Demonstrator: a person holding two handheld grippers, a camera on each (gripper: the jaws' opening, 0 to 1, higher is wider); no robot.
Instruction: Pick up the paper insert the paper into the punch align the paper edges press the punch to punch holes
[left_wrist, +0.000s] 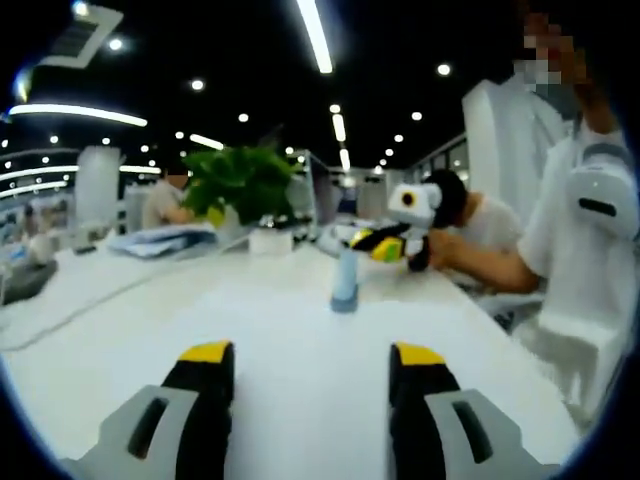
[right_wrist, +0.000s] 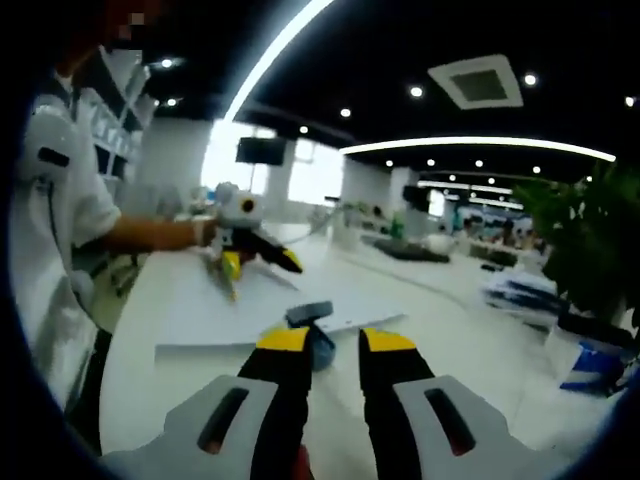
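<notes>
Left gripper view: the left gripper (left_wrist: 312, 362), 2 black jaws with yellow tips on grey bodies, rises from the bottom edge with the jaws set wide apart and nothing between them. They hang above the white tabletop (left_wrist: 130, 340). Ahead, near the middle of the table, stands the small blue hole punch (left_wrist: 345, 285), well apart from the jaw tips. Past it the right gripper (left_wrist: 385, 243) comes in from the right, held in a hand; its yellow-and-black jaws point left, and whether they are parted or closed cannot be told from here. A green leafy plant in a white pot (left_wrist: 245, 190) stands at the far side of the table, with a stack of pale papers (left_wrist: 160, 240) to its left. A person in a white short-sleeved shirt (left_wrist: 585, 215) stands at the right edge.

Right gripper view: its own jaws rise from the bottom with a narrow gap between the yellow tips, clamping nothing. Just beyond the tips lies the punch, dark-topped here, touching the near edge of a large white sheet of paper (right_wrist: 215, 300) lying flat on the table. At the sheet's far end the left gripper appears, held by a hand, its jaws splayed open.
</notes>
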